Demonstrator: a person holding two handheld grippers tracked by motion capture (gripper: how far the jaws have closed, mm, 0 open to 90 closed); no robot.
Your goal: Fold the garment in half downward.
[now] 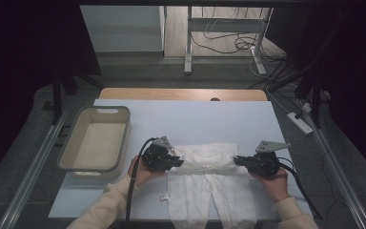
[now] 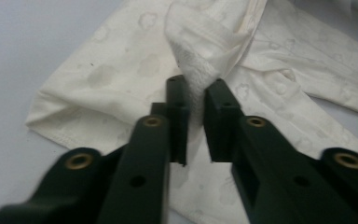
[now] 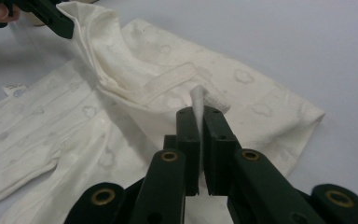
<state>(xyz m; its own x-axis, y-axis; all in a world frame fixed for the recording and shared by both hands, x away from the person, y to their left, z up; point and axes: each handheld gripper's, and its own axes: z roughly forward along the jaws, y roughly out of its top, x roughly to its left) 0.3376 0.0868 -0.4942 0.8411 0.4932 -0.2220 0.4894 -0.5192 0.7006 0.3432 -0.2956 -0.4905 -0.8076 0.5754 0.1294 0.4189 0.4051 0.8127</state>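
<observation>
Lying flat on the pale surface [image 1: 228,119], the white garment [image 1: 209,186] spreads between the two grippers, its legs trailing toward the person. From the high view, the left gripper [image 1: 178,161] and right gripper [image 1: 237,160] each meet an opposite end of the garment's upper edge, and a grey basket [image 1: 95,138] stands just beyond the left gripper, away from the cloth; how the fingers grip is too small to tell there. The left gripper view settles it: a bunched fold of cloth rises between the fingers [image 2: 179,100], which stand slightly apart, loosely pinching it. The right gripper view shows its fingers [image 3: 188,126] clenched on a thin raised pleat, with a faint cloud print and a small label beside the cloth.
</observation>
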